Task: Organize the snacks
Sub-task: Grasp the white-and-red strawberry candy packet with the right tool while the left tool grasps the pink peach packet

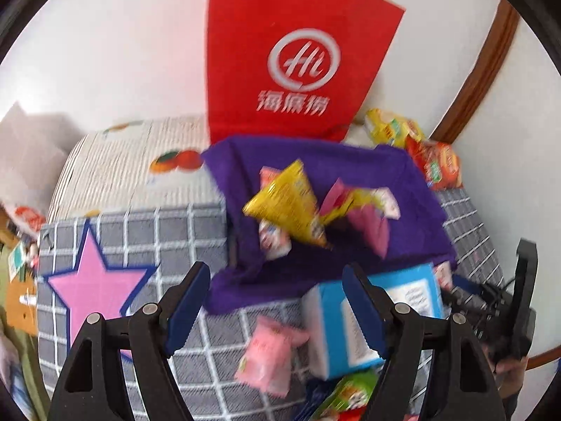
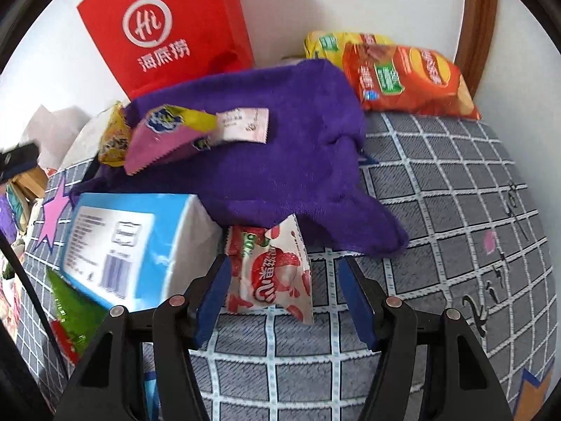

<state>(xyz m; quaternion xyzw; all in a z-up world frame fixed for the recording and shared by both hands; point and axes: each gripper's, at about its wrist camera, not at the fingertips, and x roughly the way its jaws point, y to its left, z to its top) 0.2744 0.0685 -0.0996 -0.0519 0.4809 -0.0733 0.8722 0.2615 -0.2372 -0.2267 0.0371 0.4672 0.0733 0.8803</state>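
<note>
A purple cloth (image 1: 315,161) (image 2: 280,147) lies on a grey checked bed cover (image 1: 175,238) (image 2: 438,210), with several snack packets on it: a yellow one (image 1: 291,203) and pink ones (image 1: 371,224) (image 2: 157,144). My left gripper (image 1: 277,298) is open and empty, above a pink packet (image 1: 270,354) and beside a blue-and-white box (image 1: 354,319) (image 2: 129,238). My right gripper (image 2: 284,294) is open, its jaws either side of a red-and-white strawberry packet (image 2: 270,270) that lies partly under the cloth's edge.
A red paper bag (image 1: 298,52) (image 2: 168,28) stands against the white wall. Orange (image 2: 410,77) and yellow (image 2: 336,42) chip bags lie at the back by a brown wooden frame (image 2: 480,17). A green packet (image 2: 70,319) lies under the box.
</note>
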